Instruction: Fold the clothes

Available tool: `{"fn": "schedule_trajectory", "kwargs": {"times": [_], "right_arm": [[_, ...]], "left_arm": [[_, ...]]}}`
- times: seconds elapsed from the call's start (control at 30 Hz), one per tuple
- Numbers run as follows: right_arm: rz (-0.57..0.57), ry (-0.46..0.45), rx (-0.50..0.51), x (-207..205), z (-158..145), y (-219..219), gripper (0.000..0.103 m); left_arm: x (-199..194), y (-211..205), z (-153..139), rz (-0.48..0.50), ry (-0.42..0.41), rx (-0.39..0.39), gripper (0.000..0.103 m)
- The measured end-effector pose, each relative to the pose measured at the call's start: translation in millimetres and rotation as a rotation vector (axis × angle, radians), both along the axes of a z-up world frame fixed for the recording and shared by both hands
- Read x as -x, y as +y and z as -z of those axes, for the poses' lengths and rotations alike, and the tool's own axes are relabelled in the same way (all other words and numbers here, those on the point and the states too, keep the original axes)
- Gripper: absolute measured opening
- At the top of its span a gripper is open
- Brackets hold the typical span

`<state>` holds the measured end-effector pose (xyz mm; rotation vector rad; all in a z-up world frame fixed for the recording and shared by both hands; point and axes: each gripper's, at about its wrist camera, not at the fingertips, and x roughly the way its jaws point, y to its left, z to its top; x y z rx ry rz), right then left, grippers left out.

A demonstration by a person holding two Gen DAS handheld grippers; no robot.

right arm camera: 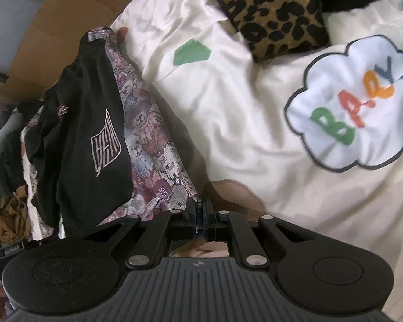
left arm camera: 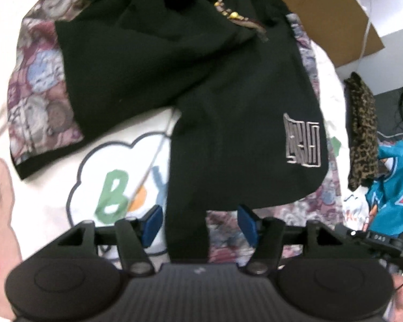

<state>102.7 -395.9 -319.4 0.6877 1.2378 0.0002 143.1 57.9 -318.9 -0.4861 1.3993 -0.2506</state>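
Note:
Black shorts (left arm camera: 228,134) with floral side panels and a grey embroidered logo (left arm camera: 302,142) lie spread on a white bed cover (left arm camera: 40,40). My left gripper (left arm camera: 200,224) is open at the hem of one leg. A strip of black cloth runs between its blue pads (left arm camera: 153,222) without being pinched. In the right wrist view the same shorts (right arm camera: 94,134) are bunched to the left. My right gripper (right arm camera: 200,212) is shut on the floral hem corner (right arm camera: 174,187), its pads pressed together.
The bed cover (right arm camera: 228,107) carries a cloud print with coloured letters (right arm camera: 354,104). A leopard-print garment (right arm camera: 276,10) lies beyond it, with a teal jersey (left arm camera: 392,177) beside it. A cardboard box (left arm camera: 322,5) stands behind the bed. A brown crumpled cloth (right arm camera: 10,222) lies at the left.

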Motion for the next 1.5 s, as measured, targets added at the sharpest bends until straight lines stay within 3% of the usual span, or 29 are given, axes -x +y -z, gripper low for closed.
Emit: {"fn": "schedule_trajectory", "kwargs": {"times": [0.2,0.3,0.33,0.37,0.43,0.73,0.8,0.93,1.0,1.07,1.1,1.27,1.33,1.4,1.43,1.47,1.5], "right_arm": [[-0.029,0.001,0.075,-1,-1,-5,0.003],[-0.043,0.005,0.101,-1,5,-4,0.003],[-0.044,0.008,0.103,0,7,-4,0.003],[-0.043,0.008,0.103,0,8,-4,0.003],[-0.045,0.003,0.107,1,6,-5,0.003],[-0.058,-0.045,0.134,3,-18,-13,0.003],[-0.067,-0.035,0.136,4,-13,-10,0.003],[-0.015,0.014,0.04,3,9,-16,0.007],[0.025,0.01,-0.006,3,14,-24,0.014],[0.036,-0.006,-0.018,2,14,-29,0.042],[0.035,-0.014,-0.022,2,14,-30,0.045],[0.018,-0.002,-0.06,-2,25,-27,0.046],[0.006,0.009,-0.071,-3,30,-23,0.046],[-0.001,0.016,-0.078,-2,33,-19,0.045],[-0.012,0.02,-0.063,-2,33,-18,0.039],[-0.023,0.024,-0.048,-3,32,-17,0.023],[-0.034,0.028,-0.032,-3,32,-16,0.009]], "left_arm": [[9,-16,12,0.05,0.062,0.02,0.066],[16,-17,23,0.062,0.117,0.032,0.061],[17,-17,23,0.068,0.122,0.029,0.052],[17,-17,23,0.076,0.124,0.029,0.032],[17,-16,23,0.087,0.138,0.05,0.004],[28,-5,-2,0.189,0.133,0.05,0.002],[29,-4,-2,0.208,0.138,0.023,0.002],[29,5,6,0.201,0.169,-0.007,0.002],[29,10,3,0.198,0.169,0.001,0.003],[30,13,1,0.193,0.168,0.004,0.009],[30,15,0,0.184,0.171,0.009,0.011],[28,14,3,0.157,0.177,0.034,0.035],[27,-1,11,0.161,0.164,0.041,0.037],[26,-11,14,0.171,0.15,0.042,0.033],[26,-17,18,0.177,0.151,0.049,0.014],[25,-22,21,0.178,0.158,0.071,0.006],[25,-26,25,0.179,0.167,0.095,0.006]]}}
